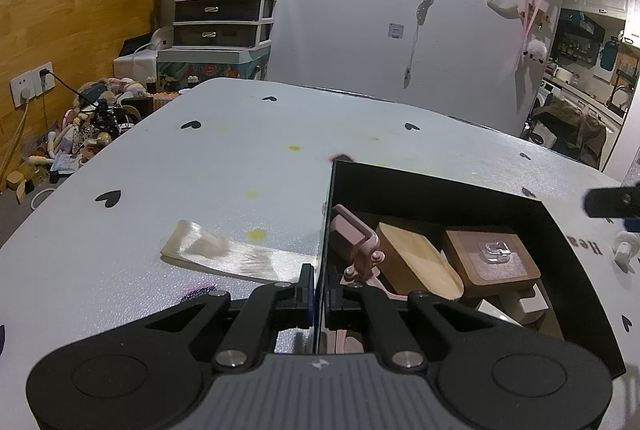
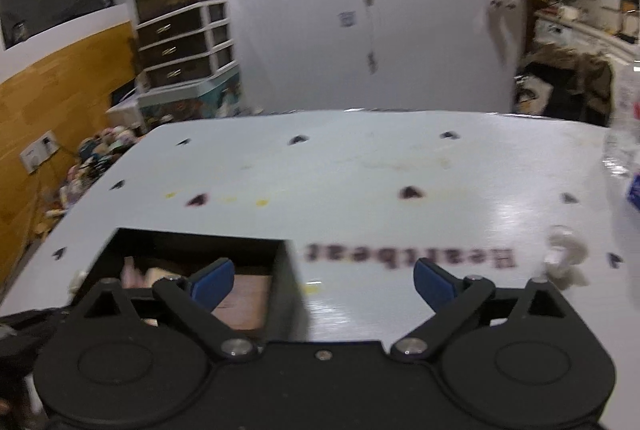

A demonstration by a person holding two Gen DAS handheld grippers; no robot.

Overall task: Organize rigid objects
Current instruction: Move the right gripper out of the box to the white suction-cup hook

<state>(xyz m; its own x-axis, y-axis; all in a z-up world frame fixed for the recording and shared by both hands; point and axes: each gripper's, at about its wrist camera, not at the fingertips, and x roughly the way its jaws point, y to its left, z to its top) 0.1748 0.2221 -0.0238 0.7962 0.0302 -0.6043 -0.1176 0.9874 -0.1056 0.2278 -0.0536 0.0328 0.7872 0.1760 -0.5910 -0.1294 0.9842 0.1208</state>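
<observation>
Blue-padded right gripper point(image 2: 324, 280) stands wide and empty, above the table point(image 2: 360, 166) beside the box point(image 2: 286, 294). Ahead to its right lies a white hook point(image 2: 564, 260), nearer this hand. Left gripper point(image 1: 319, 294) is clamped on the box wall.
</observation>
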